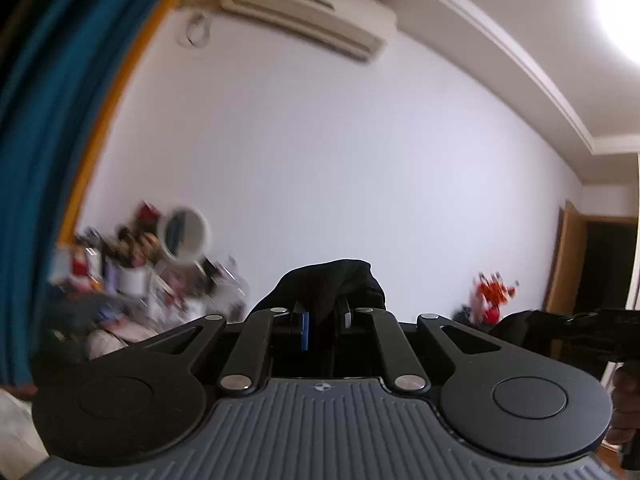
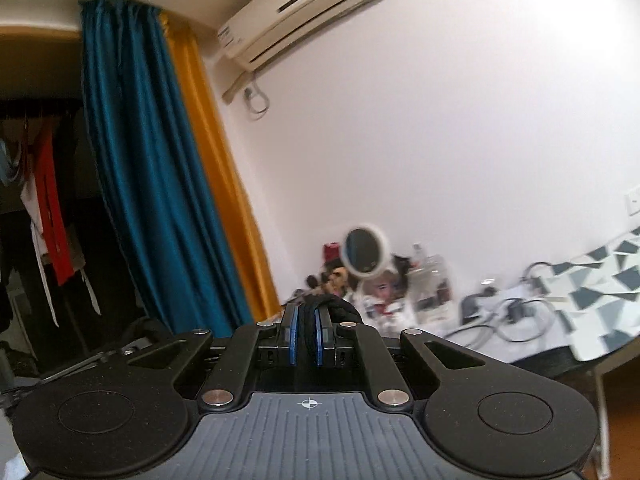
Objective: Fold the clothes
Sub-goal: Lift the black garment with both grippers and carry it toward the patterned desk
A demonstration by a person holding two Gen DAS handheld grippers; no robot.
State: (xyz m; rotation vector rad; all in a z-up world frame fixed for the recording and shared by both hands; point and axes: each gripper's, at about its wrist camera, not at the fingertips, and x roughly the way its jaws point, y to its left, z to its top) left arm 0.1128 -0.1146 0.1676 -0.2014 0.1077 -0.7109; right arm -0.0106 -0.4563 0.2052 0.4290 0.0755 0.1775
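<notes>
Black ribbed knit fabric, a garment (image 1: 332, 284), sits pinched between the two fingers of the left gripper (image 1: 326, 322), bunching up above the fingertips in a rounded hump against the white wall (image 1: 340, 152); the jaws are closed down on it with only the cloth between the pads. On the right wrist view the same black garment (image 2: 326, 303) is clamped between the blue-padded fingers of the right gripper (image 2: 306, 336), the jaws nearly together, with a dark fold poking up and curling to the right just past the tips. Both grippers point upward into the room, so the rest of the garment hangs out of sight below the cameras and its type cannot be told. At the right edge of the left view the other gripper's dark body and part of a hand (image 1: 624, 408) are cut off. Beyond the jaws, a cluttered table with a round white-framed mirror (image 2: 364, 252) is motion-blurred. Further out hang a teal curtain (image 2: 136, 168) and an orange curtain (image 2: 216, 184), with an air conditioner (image 2: 300, 12) high on the wall.
</notes>
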